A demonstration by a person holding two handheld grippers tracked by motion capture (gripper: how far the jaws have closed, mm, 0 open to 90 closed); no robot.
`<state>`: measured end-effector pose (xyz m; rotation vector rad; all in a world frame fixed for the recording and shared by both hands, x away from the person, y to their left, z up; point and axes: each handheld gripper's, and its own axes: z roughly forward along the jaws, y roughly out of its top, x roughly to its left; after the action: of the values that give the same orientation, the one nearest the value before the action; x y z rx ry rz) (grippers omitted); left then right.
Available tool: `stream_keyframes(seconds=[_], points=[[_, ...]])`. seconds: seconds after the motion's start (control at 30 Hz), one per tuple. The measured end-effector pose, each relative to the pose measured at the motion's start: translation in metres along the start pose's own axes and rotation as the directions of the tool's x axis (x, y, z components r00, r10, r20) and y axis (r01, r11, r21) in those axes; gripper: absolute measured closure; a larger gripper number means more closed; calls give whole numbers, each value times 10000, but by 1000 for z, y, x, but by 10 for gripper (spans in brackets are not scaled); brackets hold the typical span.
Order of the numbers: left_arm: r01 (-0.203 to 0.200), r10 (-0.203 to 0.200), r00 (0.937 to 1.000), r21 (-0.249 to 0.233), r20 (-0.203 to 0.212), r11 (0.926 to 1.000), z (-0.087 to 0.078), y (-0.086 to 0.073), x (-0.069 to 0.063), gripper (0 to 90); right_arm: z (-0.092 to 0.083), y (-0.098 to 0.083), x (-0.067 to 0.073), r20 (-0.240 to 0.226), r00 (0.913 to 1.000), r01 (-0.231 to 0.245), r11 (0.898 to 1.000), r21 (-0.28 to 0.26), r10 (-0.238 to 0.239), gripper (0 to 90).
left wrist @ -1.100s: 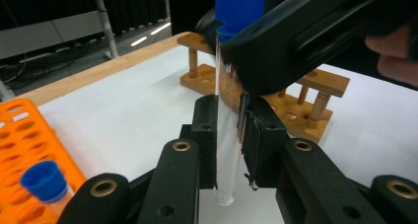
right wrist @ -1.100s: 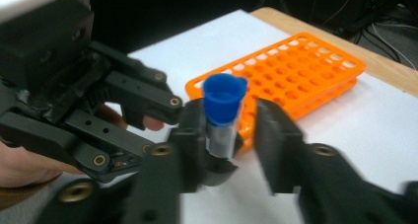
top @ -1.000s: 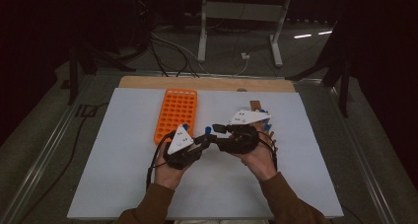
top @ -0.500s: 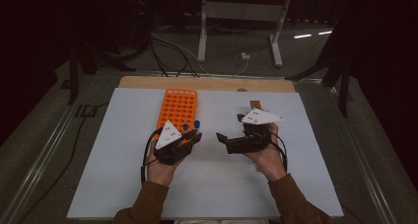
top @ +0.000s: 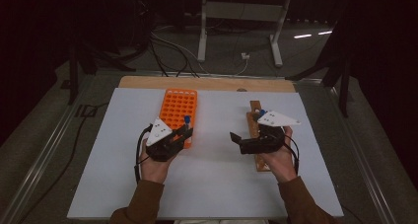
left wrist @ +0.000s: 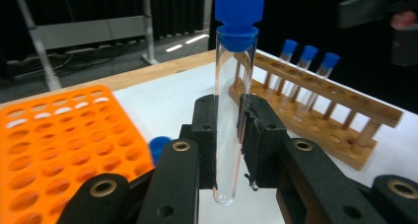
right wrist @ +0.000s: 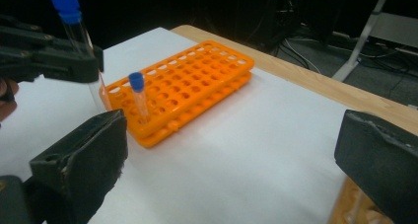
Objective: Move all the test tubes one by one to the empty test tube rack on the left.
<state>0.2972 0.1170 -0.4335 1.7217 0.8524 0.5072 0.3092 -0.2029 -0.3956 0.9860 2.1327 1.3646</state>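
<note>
My left gripper (left wrist: 229,135) is shut on a clear test tube (left wrist: 231,110) with a blue cap, held upright between its pads. In the high view this gripper (top: 183,134) sits at the near right corner of the orange rack (top: 178,105). The held tube (right wrist: 74,21) shows again at the upper left of the right gripper view. My right gripper (top: 237,141) hovers beside the wooden rack (top: 255,108). Its jaws have just been opening and now stand wide, with nothing between its pads (right wrist: 98,150).
One blue-capped tube (right wrist: 137,98) stands in a corner hole of the orange rack (right wrist: 197,81). The wooden rack (left wrist: 315,100) holds three capped tubes (left wrist: 308,54) at its far end. White paper (top: 217,184) covers the table; a wooden strip (top: 207,83) runs along the back.
The two grippers were together at the table's middle and have parted. The right one opened and drew back to the right; the left carried the tube leftward to the orange rack.
</note>
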Motion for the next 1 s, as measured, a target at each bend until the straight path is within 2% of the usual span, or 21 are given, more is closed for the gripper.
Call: stream_keyframes(seconds=[0.33, 0.6, 0.8, 1.0], points=[[209, -218, 9972, -139, -713, 9997, -4, -5, 13, 779, -12, -9, -14, 298, 9994, -182, 9998, -22, 182, 0], [265, -269, 9898, -45, -1397, 9996, 0, -14, 21, 779, -22, -17, -23, 517, 9983, -264, 9996, -32, 265, 0], [267, -237, 9874, 170, -1566, 9995, 10, -22, 26, 779, -30, -20, -30, 690, 9971, -324, 9995, -36, 325, 0], [237, -157, 9869, 479, -1609, 9986, 20, -31, 28, 780, -33, -23, -34, 667, 9966, -477, 9988, -134, 485, 0]])
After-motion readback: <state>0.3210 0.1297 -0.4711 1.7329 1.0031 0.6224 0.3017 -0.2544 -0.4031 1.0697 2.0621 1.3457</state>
